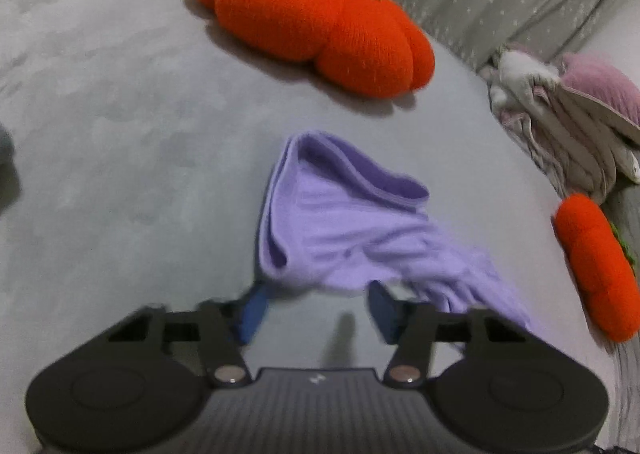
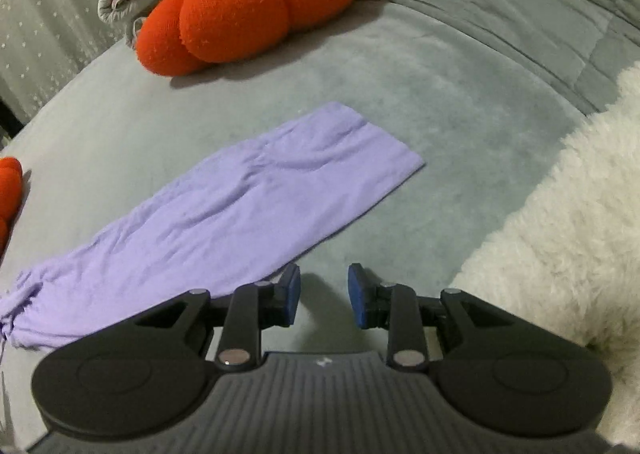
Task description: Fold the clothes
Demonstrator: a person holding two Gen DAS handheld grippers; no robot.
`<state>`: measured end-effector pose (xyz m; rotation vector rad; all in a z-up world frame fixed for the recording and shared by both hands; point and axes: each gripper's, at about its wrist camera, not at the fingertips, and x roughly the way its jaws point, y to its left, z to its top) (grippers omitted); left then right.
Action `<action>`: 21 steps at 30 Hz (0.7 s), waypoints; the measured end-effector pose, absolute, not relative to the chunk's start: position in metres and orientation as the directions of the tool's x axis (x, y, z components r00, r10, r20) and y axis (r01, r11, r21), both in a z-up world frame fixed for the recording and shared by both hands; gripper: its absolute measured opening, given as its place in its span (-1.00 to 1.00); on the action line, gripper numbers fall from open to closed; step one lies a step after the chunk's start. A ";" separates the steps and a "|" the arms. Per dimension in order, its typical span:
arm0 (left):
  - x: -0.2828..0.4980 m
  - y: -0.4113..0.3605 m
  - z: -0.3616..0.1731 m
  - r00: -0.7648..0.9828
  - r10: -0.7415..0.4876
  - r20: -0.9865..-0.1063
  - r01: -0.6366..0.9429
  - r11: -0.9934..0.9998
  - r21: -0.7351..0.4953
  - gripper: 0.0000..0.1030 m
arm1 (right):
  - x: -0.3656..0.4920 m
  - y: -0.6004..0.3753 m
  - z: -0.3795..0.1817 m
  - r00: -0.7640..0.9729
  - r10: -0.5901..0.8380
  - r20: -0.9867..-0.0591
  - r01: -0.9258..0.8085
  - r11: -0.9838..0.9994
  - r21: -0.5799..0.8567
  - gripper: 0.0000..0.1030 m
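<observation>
Both the left gripper [image 1: 316,308] and right gripper [image 2: 324,296] hang released, jaws apart, near the lilac garment [image 2: 224,206] on the grey bed [image 2: 460,134].

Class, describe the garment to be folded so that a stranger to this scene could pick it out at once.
Start at the grey bedspread and find the big orange pumpkin cushion. In front of it lies the lilac garment, long and flat. It is the only purple thing, thin and smooth beside plump cushions and a fluffy white blanket.

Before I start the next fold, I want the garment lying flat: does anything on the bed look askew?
Yes. The purple garment lies mostly flat, but its end by the left gripper is rumpled, one edge curled up and gaping. Nothing looks spilled or damaged.
</observation>
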<state>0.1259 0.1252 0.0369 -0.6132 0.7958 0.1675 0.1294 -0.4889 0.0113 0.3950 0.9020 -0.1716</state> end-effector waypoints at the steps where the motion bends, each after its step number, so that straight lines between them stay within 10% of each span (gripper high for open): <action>1: 0.128 0.130 0.037 0.700 -0.097 -0.708 -0.361 0.807 -0.467 -0.95 | 0.130 -0.490 0.010 0.623 0.035 -0.782 0.306 0.909 0.284 -0.36; 6: 0.130 0.149 0.053 0.759 -0.103 -0.643 -0.334 0.786 -0.520 -1.00 | 0.140 -0.499 0.002 0.664 0.103 -0.741 0.306 0.867 0.394 -0.42; 9: 0.122 0.162 0.074 0.796 -0.103 -0.596 -0.314 0.772 -0.553 -1.00 | 0.144 -0.501 0.002 0.678 0.115 -0.726 0.299 0.860 0.415 -0.96; 17: 0.104 0.186 0.104 0.817 -0.138 -0.559 -0.264 0.773 -0.576 -1.00 | 0.127 -0.501 0.046 0.750 0.097 -0.655 0.254 0.871 0.420 -0.96; 19: 0.104 0.180 0.089 0.783 -0.179 -0.596 -0.277 0.758 -0.591 -0.92 | 0.123 -0.499 0.061 0.759 0.090 -0.645 0.231 0.889 0.396 -0.96; 21: 0.103 0.172 0.070 0.757 -0.199 -0.623 -0.293 0.748 -0.595 -0.43 | 0.124 -0.500 0.060 0.747 0.063 -0.661 0.253 0.894 0.371 -0.96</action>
